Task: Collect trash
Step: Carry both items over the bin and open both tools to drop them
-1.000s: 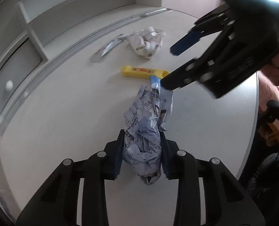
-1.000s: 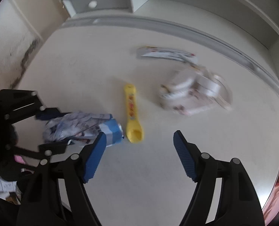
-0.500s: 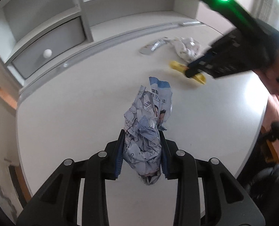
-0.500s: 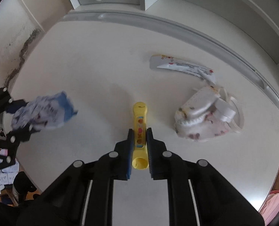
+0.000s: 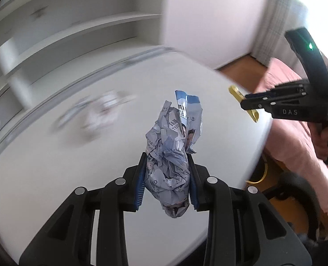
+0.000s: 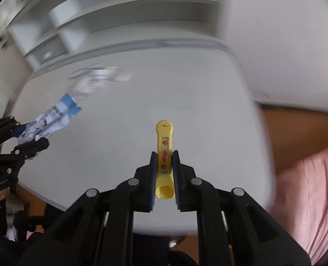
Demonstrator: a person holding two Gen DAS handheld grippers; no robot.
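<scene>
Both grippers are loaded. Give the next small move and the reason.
Probably carry both pieces off the table to a bin; none is in view. The left gripper is shut on the crumpled wrapper, the right gripper on the yellow tube, and neither can take more.

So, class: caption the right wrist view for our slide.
Right gripper clamps a yellow tube above the white table.

The left gripper (image 5: pixel 166 185) points steeply downward, its fingers (image 5: pixel 140 186) pressed from both sides on a crumpled blue-and-white wrapper (image 5: pixel 172 155). The right gripper (image 6: pixel 165 178) also tilts down, its fingers (image 6: pixel 153 177) clamped narrowly on a yellow tube (image 6: pixel 164 155). A hand (image 5: pixel 325 139) grips the right gripper's handle.
</scene>
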